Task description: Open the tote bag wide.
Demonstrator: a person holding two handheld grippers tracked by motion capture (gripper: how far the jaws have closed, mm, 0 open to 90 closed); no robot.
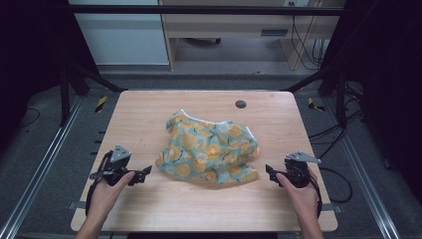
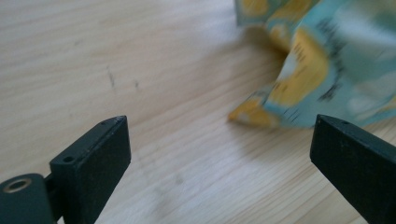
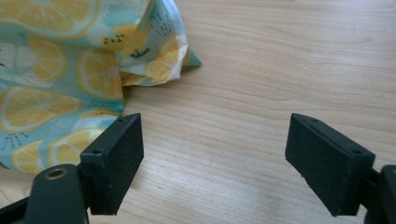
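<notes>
A crumpled cloth, teal with orange and yellow lemon slices, lies bunched in the middle of the wooden table. My left gripper rests low at the cloth's left, open, its jaws pointing toward the fabric. In the left gripper view a blurred corner of the cloth lies just beyond the wide-apart jaws. My right gripper sits at the cloth's lower right, also open. Bare wood shows between its jaws, and the cloth spreads at the left of the right gripper view, beside the left jaw.
A small dark round grommet sits in the tabletop near the back edge. Black frame posts stand at both sides of the table, and cables trail on the floor to the right. Bare wood lies in front of the cloth.
</notes>
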